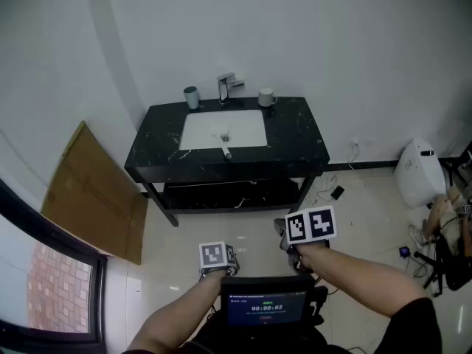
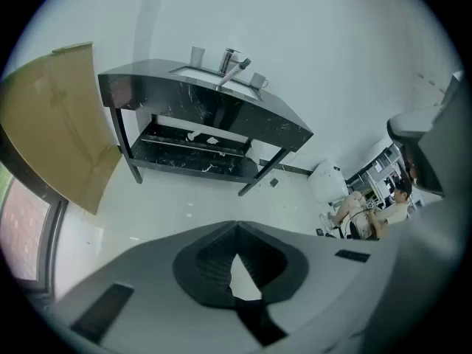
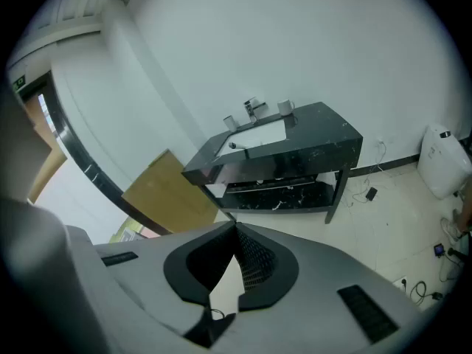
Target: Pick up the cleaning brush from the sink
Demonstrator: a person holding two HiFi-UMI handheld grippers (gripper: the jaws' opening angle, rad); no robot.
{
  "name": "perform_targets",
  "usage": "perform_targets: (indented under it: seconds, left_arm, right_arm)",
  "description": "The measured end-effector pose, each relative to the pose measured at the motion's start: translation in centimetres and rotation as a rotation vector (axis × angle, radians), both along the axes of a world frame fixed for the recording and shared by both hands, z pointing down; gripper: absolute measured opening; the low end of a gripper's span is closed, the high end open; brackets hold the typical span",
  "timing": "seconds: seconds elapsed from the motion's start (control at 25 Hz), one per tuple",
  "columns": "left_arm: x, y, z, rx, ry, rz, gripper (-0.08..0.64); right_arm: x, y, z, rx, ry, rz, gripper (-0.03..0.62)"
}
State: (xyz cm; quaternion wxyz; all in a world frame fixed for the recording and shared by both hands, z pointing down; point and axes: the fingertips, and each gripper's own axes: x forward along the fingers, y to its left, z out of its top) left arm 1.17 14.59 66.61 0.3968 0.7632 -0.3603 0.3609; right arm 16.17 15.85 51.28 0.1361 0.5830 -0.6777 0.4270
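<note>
While the head view shows the cleaning brush (image 1: 226,152), gripper views show left tongs (image 2: 236,225) and right tongs (image 3: 236,225) pressed together

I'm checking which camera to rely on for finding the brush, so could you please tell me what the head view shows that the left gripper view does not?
Only the head view shows the cleaning brush, lying at the front rim of the white basin, and a small screen near the person. Only the left gripper view shows the left gripper, jaws together with nothing between them, and a seated person. Both show the black vanity, faucet, teal cup, white mug and cardboard sheet.
</note>
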Motion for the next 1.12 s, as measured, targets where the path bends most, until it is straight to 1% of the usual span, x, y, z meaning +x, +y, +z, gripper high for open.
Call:
perform_targets:
  seconds: [0.12, 0.2, 0.4, 0.48, 0.6, 0.8, 0.92, 1.0, 1.12]
  left_arm:
    - [-0.2, -1.2, -0.8, 0.008, 0.006, -0.009, 0.011]
    - [-0.4, -2.7, -2.3, 0.030, 0.008, -0.009, 0.011]
    - [-2.3, -8.5, -8.3, 0.120, 0.047, -0.031, 0.011]
    - [-3.5, -10.8, -10.9, 0.152, 0.067, -0.034, 0.011]
    - [-5.7, -14.1, -14.4, 0.203, 0.076, -0.027, 0.011]
    - [-9.2, -20.6, -19.0, 0.253, 0.079, -0.002, 0.011]
    - [-11.1, -24.4, -20.2, 0.255, 0.077, 0.003, 0.011]
    - [-11.9, -27.0, -20.6, 0.265, 0.068, -0.003, 0.011]
    - [-12.0, -32.3, -21.2, 0.306, 0.048, -0.011, 0.011]
  right_arm:
    - [0.1, -0.3, -0.2, -0.001, 0.002, -0.006, 0.000]
    - [0.1, -1.0, -0.6, 0.004, 0.009, -0.011, 0.000]
    - [-1.3, -5.1, -3.4, 0.052, 0.040, -0.033, 0.000]
    - [-2.4, -7.2, -4.9, 0.080, 0.055, -0.044, 0.000]
    - [-4.1, -10.6, -6.6, 0.115, 0.066, -0.053, 0.000]
    - [-6.2, -17.8, -8.0, 0.123, 0.072, -0.035, 0.000]
    - [-7.2, -22.2, -8.6, 0.134, 0.064, -0.025, 0.000]
    - [-7.5, -24.9, -8.9, 0.143, 0.062, -0.036, 0.000]
    - [-6.6, -30.1, -9.8, 0.174, 0.078, -0.055, 0.000]
